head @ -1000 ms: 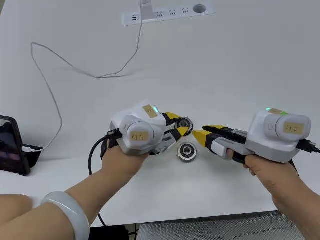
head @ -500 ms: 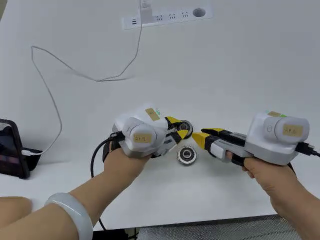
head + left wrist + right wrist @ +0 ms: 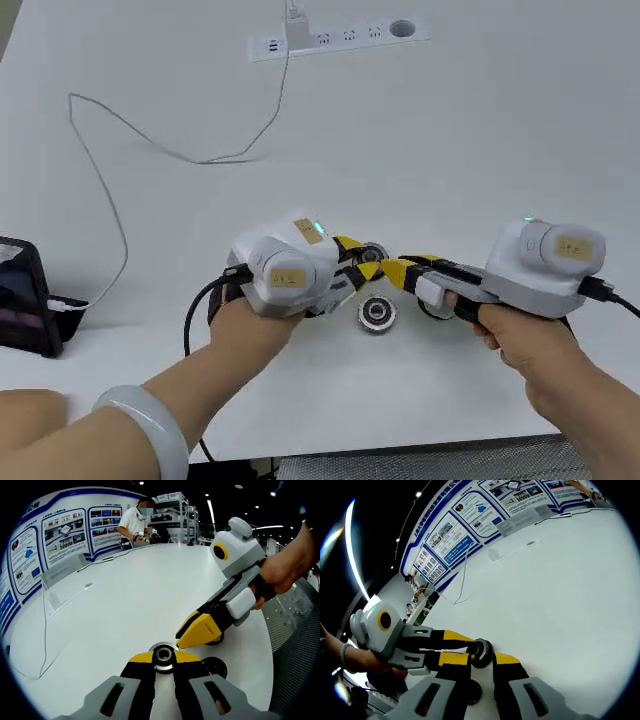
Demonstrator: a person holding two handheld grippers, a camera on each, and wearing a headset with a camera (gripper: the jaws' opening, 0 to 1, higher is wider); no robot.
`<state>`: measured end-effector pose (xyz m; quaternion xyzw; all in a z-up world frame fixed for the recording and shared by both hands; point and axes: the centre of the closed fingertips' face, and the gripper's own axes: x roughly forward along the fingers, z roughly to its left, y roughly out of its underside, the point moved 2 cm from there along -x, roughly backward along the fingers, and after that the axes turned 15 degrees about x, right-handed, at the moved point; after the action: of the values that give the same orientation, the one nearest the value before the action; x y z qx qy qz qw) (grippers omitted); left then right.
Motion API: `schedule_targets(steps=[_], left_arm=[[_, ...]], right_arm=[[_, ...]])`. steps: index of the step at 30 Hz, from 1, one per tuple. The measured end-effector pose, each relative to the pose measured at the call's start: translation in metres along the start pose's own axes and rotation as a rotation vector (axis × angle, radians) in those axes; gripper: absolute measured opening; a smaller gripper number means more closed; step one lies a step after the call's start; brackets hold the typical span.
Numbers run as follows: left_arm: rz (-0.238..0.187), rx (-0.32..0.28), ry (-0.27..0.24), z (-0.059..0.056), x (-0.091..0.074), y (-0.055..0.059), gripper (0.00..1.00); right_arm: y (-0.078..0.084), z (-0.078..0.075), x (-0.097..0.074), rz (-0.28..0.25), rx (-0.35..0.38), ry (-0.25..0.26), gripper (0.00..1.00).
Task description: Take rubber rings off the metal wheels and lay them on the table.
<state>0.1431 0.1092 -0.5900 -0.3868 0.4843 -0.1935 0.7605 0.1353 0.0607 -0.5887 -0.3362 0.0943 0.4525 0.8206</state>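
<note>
Right tongs (image 3: 393,270) neared the left tongs' (image 3: 358,256) clamped wheel (image 3: 164,655).

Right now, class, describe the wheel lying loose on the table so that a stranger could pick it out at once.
On the white table, find where the left gripper and right gripper point at each other. Just nearer the table's front edge than their yellow tips lies the loose wheel, flat on the table. Unlike the other wheel, clamped in the left gripper, nothing touches it.
</note>
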Motion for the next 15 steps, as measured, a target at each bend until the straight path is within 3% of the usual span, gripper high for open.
schedule_targets(steps=[15], left_arm=[[-0.003, 0.002, -0.002, -0.0006, 0.0001, 0.0014, 0.13]], right_arm=[[0.0002, -0.0022, 0.0101, 0.005, 0.103, -0.002, 0.18]])
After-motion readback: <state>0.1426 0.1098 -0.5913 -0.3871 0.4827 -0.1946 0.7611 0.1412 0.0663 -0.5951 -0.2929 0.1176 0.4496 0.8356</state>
